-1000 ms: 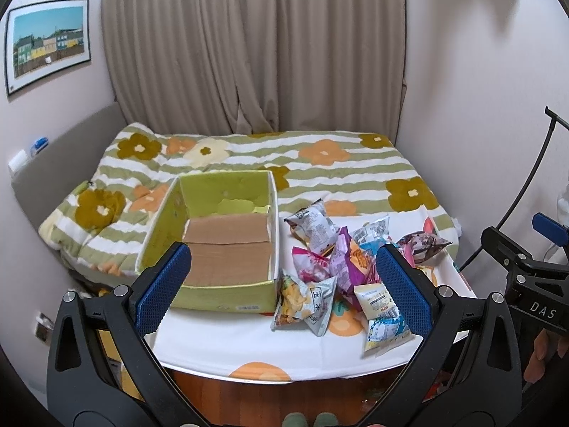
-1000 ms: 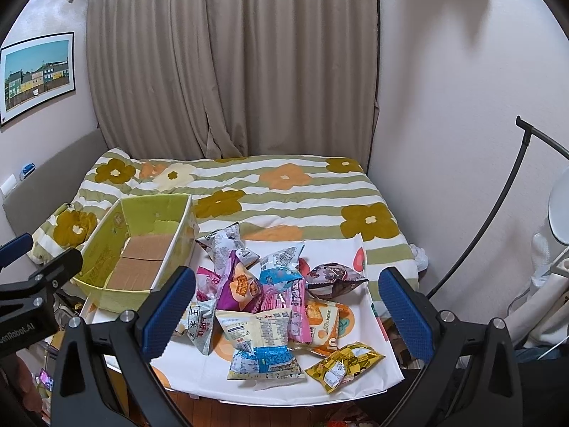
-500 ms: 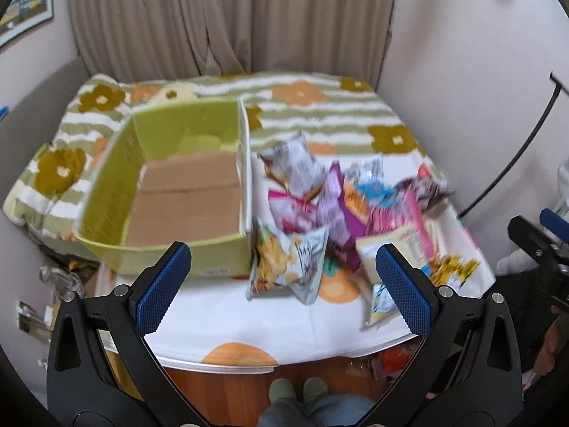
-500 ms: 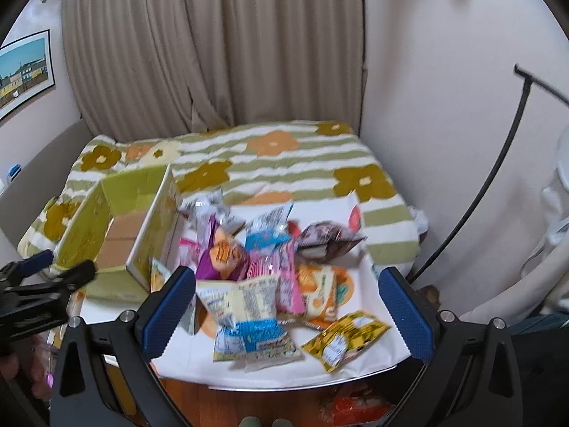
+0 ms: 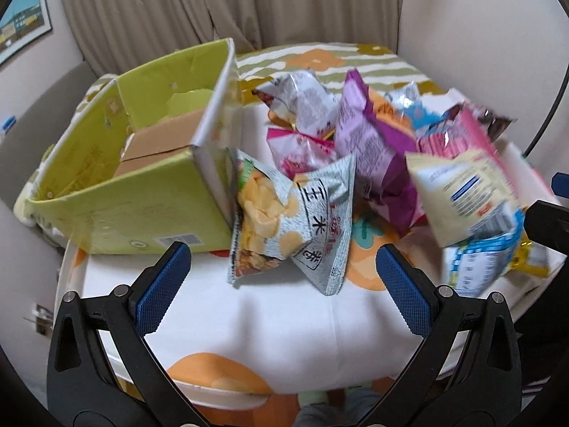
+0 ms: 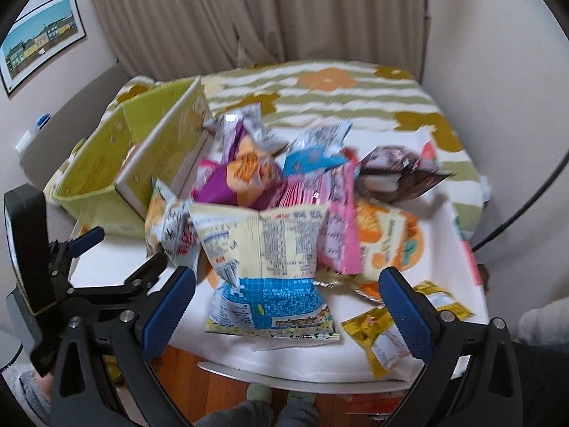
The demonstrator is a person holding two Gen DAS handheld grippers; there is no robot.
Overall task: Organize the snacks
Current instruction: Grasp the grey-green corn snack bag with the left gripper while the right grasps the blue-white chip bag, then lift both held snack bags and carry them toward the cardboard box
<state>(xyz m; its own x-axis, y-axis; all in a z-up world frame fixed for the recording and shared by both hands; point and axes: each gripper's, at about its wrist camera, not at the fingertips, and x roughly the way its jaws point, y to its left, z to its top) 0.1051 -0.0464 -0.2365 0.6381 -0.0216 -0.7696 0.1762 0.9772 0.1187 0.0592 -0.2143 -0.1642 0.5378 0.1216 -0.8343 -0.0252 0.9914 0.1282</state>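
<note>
Between the wide-spread left gripper (image 5: 282, 272) fingers lies a silver chip bag (image 5: 284, 217). Ahead of the right gripper (image 6: 288, 297), equally wide and empty, sits a cream-and-blue packet (image 6: 266, 267).

Bare tablecloth (image 5: 270, 323) directly ahead of the wide-open left gripper (image 5: 281, 277). Beyond it, a silver chip bag (image 5: 284, 220) blocking the middle, green box (image 5: 142, 210) walling off the left. Ahead of the spread right gripper (image 6: 286, 299), a cream-and-blue bag (image 6: 266, 267) filling the gap.
</note>
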